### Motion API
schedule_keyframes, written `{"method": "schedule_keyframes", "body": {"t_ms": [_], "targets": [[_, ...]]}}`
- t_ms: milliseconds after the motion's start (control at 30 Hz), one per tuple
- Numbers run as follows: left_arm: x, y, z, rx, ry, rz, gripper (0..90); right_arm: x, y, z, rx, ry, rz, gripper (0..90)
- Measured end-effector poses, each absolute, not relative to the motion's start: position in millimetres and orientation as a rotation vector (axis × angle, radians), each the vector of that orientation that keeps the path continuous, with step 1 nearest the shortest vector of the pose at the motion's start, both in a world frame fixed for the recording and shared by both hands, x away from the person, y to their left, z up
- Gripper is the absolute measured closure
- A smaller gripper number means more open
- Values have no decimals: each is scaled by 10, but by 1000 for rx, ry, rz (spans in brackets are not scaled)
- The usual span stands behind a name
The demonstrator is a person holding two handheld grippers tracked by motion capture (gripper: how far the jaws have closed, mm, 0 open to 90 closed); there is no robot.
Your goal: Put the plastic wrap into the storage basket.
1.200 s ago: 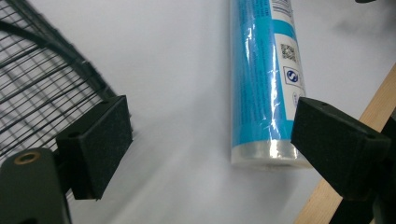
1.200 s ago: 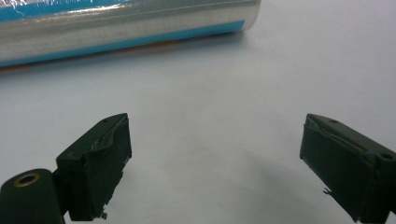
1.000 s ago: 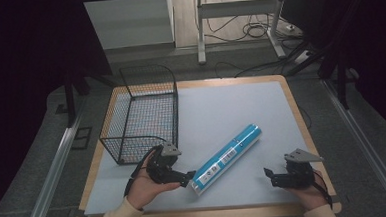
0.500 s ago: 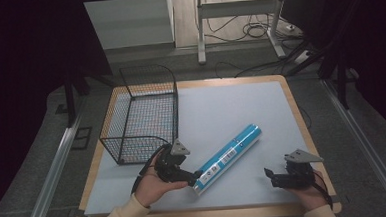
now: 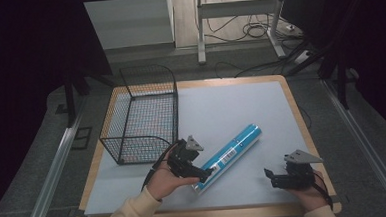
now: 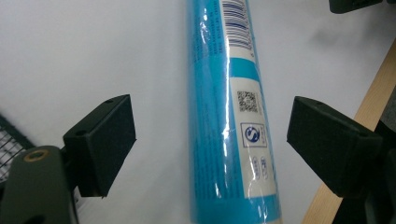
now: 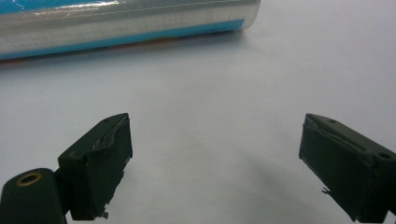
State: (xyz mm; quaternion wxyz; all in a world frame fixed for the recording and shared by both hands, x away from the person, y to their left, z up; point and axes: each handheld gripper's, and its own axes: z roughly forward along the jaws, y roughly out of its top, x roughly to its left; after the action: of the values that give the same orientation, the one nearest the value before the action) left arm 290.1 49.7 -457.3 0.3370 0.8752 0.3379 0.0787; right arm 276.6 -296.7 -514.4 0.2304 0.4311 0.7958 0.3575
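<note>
Long blue plastic-wrapped tube [image 5: 228, 155] flat on table [image 5: 241, 106], axis near-left to far-right; left tool [image 5: 200, 172] straddling near end, jaws closing, not touching; right tool [image 5: 269, 177] open, empty.

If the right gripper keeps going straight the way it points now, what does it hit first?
Probably the blue tube. It lies across the line ahead of the open right gripper, with bare grey mat between them.

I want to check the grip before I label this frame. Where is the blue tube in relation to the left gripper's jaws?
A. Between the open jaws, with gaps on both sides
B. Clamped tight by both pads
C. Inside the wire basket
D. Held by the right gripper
A: in the left gripper view the blue tube lies on the table between the left gripper jaws, with bare table on either side of it.
</note>
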Motion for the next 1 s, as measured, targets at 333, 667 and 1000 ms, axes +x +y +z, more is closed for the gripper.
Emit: {"method": "schedule_keyframes", "body": {"t_ms": [333,667,1000], "targets": [[2984,289,-4588,2304,870,184,144,2760,-2969,-5138,1180,2186,981,98],[3081,144,-4635,2321,878,162,144,2743,-2975,-5117,1174,2177,990,98],[3198,18,-4629,2336,882,149,136,2737,-2976,-5106,1165,2166,1001,98]]}}
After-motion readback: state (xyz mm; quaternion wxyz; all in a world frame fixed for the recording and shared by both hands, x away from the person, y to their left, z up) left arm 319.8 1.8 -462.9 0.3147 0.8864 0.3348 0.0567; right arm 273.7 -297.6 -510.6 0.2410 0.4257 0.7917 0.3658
